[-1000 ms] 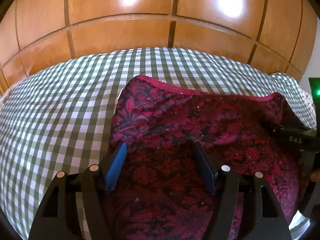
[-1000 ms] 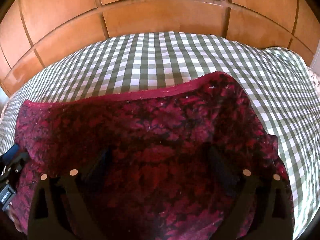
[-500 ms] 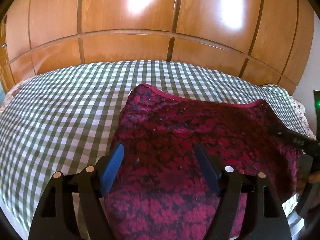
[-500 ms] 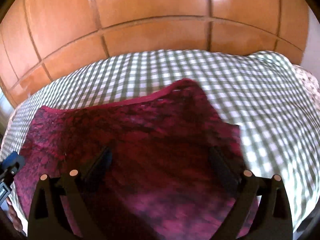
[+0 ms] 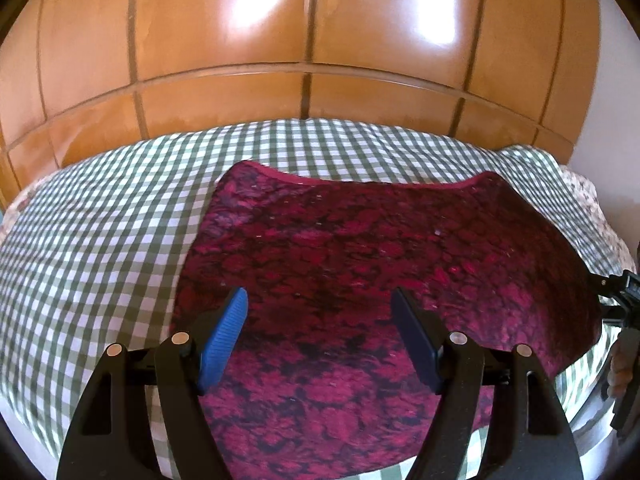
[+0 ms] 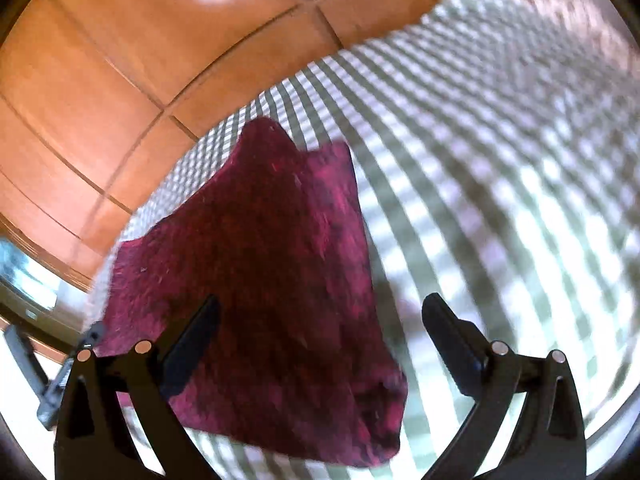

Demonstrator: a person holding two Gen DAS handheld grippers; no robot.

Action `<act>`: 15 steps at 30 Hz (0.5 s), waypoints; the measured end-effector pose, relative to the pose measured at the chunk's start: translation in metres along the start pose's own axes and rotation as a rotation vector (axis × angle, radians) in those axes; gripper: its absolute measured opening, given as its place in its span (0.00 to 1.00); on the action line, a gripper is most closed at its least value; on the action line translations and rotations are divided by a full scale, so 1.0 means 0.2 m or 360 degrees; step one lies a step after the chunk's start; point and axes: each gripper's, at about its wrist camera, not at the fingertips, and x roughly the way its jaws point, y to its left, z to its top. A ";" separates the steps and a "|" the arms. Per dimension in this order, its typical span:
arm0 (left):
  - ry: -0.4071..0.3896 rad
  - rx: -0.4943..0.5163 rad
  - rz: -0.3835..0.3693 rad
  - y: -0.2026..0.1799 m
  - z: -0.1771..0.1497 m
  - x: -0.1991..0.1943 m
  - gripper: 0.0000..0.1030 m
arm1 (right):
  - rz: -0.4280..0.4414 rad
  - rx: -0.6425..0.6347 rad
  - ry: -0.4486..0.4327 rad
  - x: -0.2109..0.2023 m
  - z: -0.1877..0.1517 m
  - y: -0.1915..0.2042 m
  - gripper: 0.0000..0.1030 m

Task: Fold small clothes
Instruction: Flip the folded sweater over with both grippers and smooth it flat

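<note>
A dark red patterned garment [image 5: 360, 280] lies spread flat on the green and white checked bed cover [image 5: 100, 240]. My left gripper [image 5: 320, 304] is open, its blue pads [image 5: 224, 332] apart just above the near half of the garment, holding nothing. The right wrist view is blurred and tilted. There the garment [image 6: 260, 280] lies to the left and my right gripper [image 6: 320, 312] is open above its right edge, holding nothing. Part of the right gripper [image 5: 624, 312] shows at the right edge of the left wrist view.
A glossy wooden panelled wall [image 5: 300, 40] rises right behind the bed. A floral bedspread edge [image 5: 588, 200] shows at the far right. Bare checked cover [image 6: 500, 160] extends to the right of the garment.
Both grippers have pulled back and up from the garment, which now lies flat. The right gripper has swung and tilted to the right, so the garment has slid left in its view.
</note>
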 end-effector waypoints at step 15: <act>0.0063 0.0225 -0.0037 -0.24 -0.04 0.09 0.71 | 0.0305 -0.0008 0.0106 0.05 -0.06 -0.04 0.75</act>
